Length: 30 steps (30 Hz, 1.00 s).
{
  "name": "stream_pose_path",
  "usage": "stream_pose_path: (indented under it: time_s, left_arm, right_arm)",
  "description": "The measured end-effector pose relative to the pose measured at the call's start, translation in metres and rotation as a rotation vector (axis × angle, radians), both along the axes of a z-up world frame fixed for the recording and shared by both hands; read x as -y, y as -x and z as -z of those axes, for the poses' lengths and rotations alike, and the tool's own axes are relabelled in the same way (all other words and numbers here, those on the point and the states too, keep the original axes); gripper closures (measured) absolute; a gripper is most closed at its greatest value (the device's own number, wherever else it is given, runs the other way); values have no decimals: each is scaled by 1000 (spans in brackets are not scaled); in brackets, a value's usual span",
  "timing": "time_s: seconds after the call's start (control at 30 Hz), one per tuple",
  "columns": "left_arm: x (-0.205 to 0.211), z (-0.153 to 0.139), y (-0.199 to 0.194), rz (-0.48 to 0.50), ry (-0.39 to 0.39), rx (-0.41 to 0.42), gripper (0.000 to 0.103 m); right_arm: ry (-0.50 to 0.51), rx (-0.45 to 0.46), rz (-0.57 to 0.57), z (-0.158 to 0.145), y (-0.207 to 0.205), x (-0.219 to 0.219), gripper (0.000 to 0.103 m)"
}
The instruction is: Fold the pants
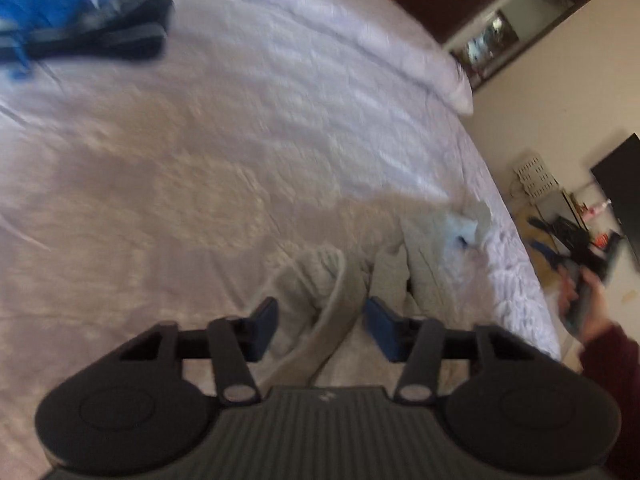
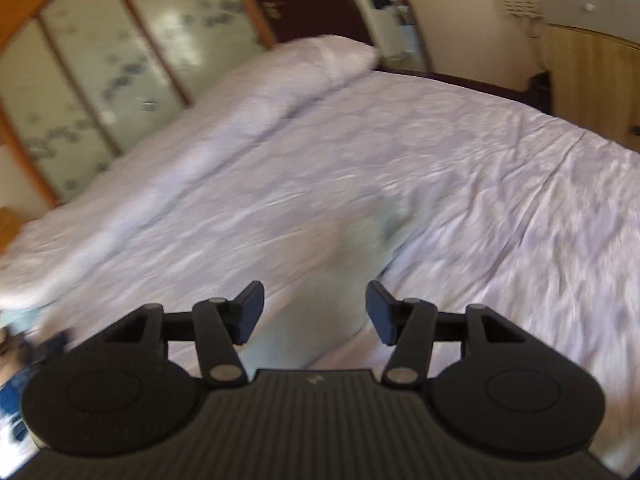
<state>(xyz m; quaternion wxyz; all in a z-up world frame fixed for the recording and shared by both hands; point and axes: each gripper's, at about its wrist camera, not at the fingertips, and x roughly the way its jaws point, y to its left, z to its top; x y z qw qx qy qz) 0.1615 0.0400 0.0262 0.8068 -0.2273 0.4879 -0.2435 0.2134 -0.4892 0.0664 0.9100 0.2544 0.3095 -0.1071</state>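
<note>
Left wrist view: at the far left a heap of blue and dark clothes [image 1: 80, 20] lies on the bed [image 1: 220, 140], which is covered in a pale lilac sheet. Lower and toward the middle, the left tool [image 1: 320, 326] has its jaws spread wide, with nothing pinched; a pale grey band of the pants [image 1: 400, 264] runs up between its fingers (whether it touches either pad is lost in the blur). The crumpled pants reach rightward toward the bed's edge. Further right, the person's right hand [image 1: 588, 304], in a maroon sleeve, holds the other tool's handle beside the bed.

In the right wrist view, sliding wardrobe doors [image 2: 100, 80] stand at left behind a rolled duvet [image 2: 200, 152]. The right tool [image 2: 316, 312] is wide open and empty, above a blurred grey stretch of pants [image 2: 352, 248] on the sheet.
</note>
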Motion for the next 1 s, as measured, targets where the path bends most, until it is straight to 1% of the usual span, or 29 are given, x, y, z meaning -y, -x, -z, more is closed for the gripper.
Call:
stream_pose_path:
  time_s: [0.03,0.07,0.1,0.13,0.2,0.23,0.27,0.3,0.33,0.37,0.4,0.43,0.5,0.57,0.63,0.7,0.73,0.77,0.8,0.83,0.9,0.93,0.97,1.0]
  left_arm:
    - [6,6,-3,14,18,-17,69]
    - [8,15,-4,26,22,-26,78]
    - [10,21,-3,31,11,-27,91]
    - [13,24,-2,23,-4,-24,92]
    - [13,24,0,-5,-6,-8,95]
    - [11,23,1,-24,-2,-3,95]
    - [7,21,2,-51,7,0,96]
    - [1,18,2,-81,21,6,96]
    - [-6,13,2,-112,34,16,96]
    - [-18,5,2,-149,46,33,96]
    - [-32,-4,1,-195,49,54,96]
    - [-44,-13,2,-240,45,76,96]
    - [-72,-31,8,-326,47,125,97]
    - [-99,-46,21,-423,36,170,98]
    - [-129,-58,38,-514,30,209,98]
    - [-154,-58,53,-556,61,196,98]
    - [-162,-54,58,-555,69,175,98]
    - [-167,-48,63,-552,67,153,98]
    - [-168,-42,66,-544,63,132,98]
    - [-167,-36,69,-527,64,111,98]
    - [-166,-26,70,-497,61,80,97]
    - [-165,-23,70,-494,60,74,97]
    - [-168,-22,69,-494,61,72,96]
    - [-167,-22,70,-500,58,74,96]
  right_arm:
    - [-2,-15,22,11,-17,9,45]
    - [-12,-22,43,23,-32,18,45]
    - [-27,-18,64,32,-44,26,45]
    - [-49,-13,78,41,-57,34,45]
    - [-71,-25,92,53,-82,47,45]
    - [-59,-50,105,61,-93,49,45]
    - [-35,-84,113,65,-100,44,47]
    - [-19,-109,94,72,-108,42,55]
    - [-24,-122,61,77,-113,40,91]
    - [-47,-128,34,76,-116,31,99]
    - [-68,-102,15,72,-116,27,99]
    - [-76,-58,-5,62,-110,22,100]
    - [-85,57,-53,30,-96,12,100]
    - [-135,196,-91,-6,-68,11,100]
    - [-161,306,-105,-34,-31,15,100]
    - [-151,370,-88,-48,10,21,100]
    - [-156,376,-76,-49,28,27,100]
    - [-156,359,-65,-45,45,31,100]
    - [-151,320,-57,-37,57,36,99]
    - [-142,269,-43,-26,71,40,96]
    - [-94,129,53,6,97,52,91]
    - [-51,42,137,22,108,56,77]
    - [-6,-68,234,40,118,62,61]
    - [11,-146,302,54,129,69,60]
